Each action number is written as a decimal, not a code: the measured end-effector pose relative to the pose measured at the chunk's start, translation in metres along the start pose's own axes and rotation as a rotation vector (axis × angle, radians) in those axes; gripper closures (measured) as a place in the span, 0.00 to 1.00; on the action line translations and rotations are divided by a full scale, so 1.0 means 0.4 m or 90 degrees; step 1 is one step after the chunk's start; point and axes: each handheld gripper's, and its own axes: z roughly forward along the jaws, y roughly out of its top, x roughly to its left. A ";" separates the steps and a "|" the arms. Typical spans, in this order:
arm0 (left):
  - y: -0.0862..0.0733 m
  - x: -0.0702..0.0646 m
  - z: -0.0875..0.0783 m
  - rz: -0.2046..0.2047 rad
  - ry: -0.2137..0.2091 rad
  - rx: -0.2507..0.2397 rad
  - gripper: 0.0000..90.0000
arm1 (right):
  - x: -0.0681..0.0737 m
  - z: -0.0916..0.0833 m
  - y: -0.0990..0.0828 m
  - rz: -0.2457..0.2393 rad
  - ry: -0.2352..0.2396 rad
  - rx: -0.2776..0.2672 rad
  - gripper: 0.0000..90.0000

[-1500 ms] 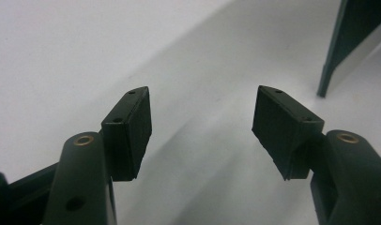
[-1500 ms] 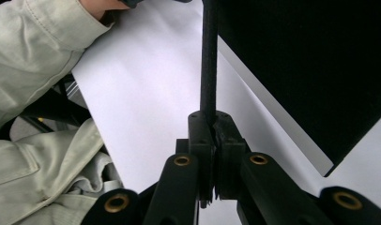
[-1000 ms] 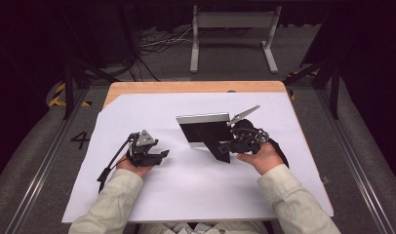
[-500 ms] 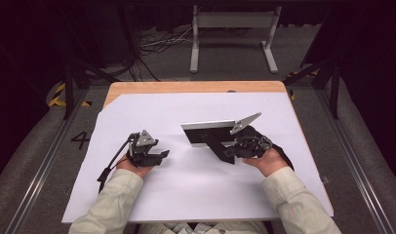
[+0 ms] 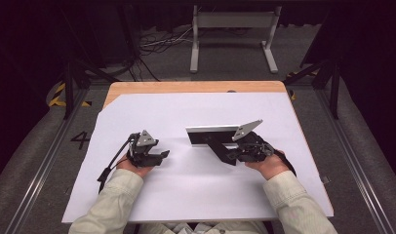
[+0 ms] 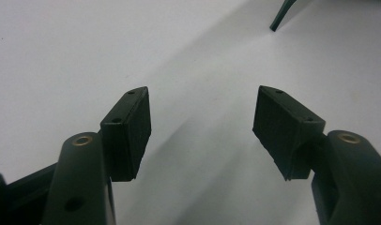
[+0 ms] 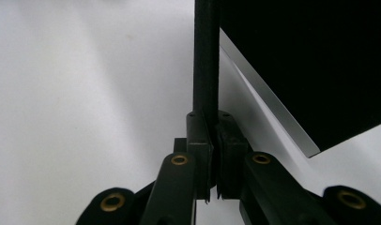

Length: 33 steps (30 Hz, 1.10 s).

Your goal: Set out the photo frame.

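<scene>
The picture frame [image 5: 213, 136] is standing near the middle of the white sheet [image 5: 186, 195], its silver top edge facing the camera and its black back stand [image 5: 221, 151] reaching out toward 5 o'clock. The right gripper [image 5: 235, 155] is pinching that stand: in the right gripper view the thin black strut [image 7: 206, 56] is running up from between the two pads, which are pressed nearly together on it. The step in hand looks like setting the frame upright on its stand. The jaws have just been easing apart a little, so the next move probably calls for a clean let-go without tipping the frame. The right hand [image 5: 267, 163] is lying low at 4 o'clock of the frame, gripper pointing toward 9 o'clock. The left gripper [image 5: 159, 157] is resting at 8 o'clock of the frame, well apart from it, jaws wide and holding nothing over the bare sheet.
</scene>
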 end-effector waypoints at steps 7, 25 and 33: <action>0.000 -0.001 0.000 0.000 -0.002 -0.001 0.42 | 0.001 0.012 -0.018 0.004 -0.010 0.008 0.94; 0.008 -0.001 -0.011 -0.020 -0.007 -0.014 0.43 | 0.009 0.012 -0.033 0.024 -0.021 0.009 0.87; 0.014 -0.002 -0.012 -0.027 -0.015 -0.025 0.43 | 0.008 -0.019 -0.046 0.035 -0.017 -0.027 0.82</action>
